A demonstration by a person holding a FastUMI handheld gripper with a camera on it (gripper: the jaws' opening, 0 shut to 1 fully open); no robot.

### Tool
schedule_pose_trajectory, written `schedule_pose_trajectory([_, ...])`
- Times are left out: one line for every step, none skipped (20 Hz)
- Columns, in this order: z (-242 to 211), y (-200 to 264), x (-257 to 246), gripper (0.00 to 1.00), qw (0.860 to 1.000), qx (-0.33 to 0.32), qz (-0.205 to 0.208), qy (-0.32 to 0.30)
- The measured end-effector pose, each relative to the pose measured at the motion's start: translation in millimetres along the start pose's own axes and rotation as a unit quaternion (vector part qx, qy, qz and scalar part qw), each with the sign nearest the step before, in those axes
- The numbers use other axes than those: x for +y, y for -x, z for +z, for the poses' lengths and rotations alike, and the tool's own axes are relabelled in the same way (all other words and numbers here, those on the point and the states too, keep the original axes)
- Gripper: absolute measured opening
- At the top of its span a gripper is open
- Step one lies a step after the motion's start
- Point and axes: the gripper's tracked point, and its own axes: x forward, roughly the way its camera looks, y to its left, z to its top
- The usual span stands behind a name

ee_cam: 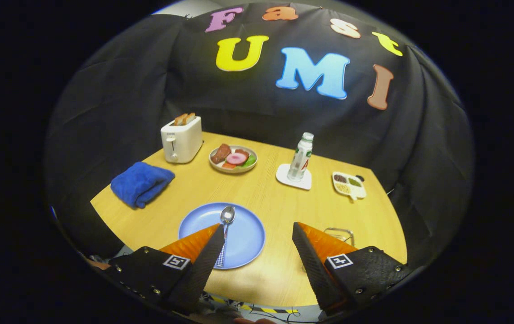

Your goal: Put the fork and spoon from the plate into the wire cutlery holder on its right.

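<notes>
Two orange-and-black fingers sit nearest the lens, gripper (257, 227) spread wide, pinching nothing. Bare wooden table (279, 274) shows between them.

Blue plate (248, 236) just ahead of the left finger, partly under its tip. Spoon (225, 225) lies on the plate: bowl points away toward the far side of the table, handle runs back toward the camera, long axis roughly along the finger direction. Handle end has a blue-and-white check pattern, beside the left finger's inner edge. Fork cannot be made out.

Wire cutlery holder (340, 234) stands right of the plate, mostly hidden behind the right finger; only its top rim is visible.

Further back: small plate of food (233, 159) holding sliced meat, a pink ring and something green; white toaster (181, 139) with two slices of toast up; folded blue towel (142, 183); plastic bottle (301, 156) upright on a white coaster (294, 177), label unreadable; white divided dish (349, 184) with dark, green and pale contents in separate compartments.
</notes>
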Motion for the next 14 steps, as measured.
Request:
schedule_pose_trajectory([-12,-8,6,0.95,0.999,0.030,0.011,-0.008])
schedule_pose_trajectory([-23,-16,12,0.95,0.998,0.056,0.022,-0.018])
schedule_pose_trajectory([-31,-26,15,0.95,0.996,0.078,0.030,-0.030])
schedule_pose_trajectory([-39,-33,17,0.95,0.993,0.103,0.035,-0.040])
schedule_pose_trajectory([-47,-42,20,0.95,0.990,0.123,0.039,-0.051])
schedule_pose_trajectory([-54,-49,22,0.95,0.987,0.144,0.041,-0.058])
schedule_pose_trajectory([-59,-56,22,0.95,0.984,0.161,0.041,-0.061])
schedule_pose_trajectory([-67,-62,22,0.95,0.981,0.180,0.040,-0.056])
schedule_pose_trajectory([-72,-65,23,0.95,0.978,0.200,0.036,-0.045])
schedule_pose_trajectory([-79,-71,25,0.95,0.976,0.213,0.033,-0.035])
schedule_pose_trajectory([-82,-75,28,0.95,0.974,0.222,0.031,-0.029])
schedule_pose_trajectory([-84,-78,31,0.96,0.973,0.229,0.031,-0.021])
schedule_pose_trajectory([-85,-82,34,0.95,0.972,0.231,0.028,-0.012])
schedule_pose_trajectory([-88,-84,33,0.96,0.971,0.237,0.022,0.007])
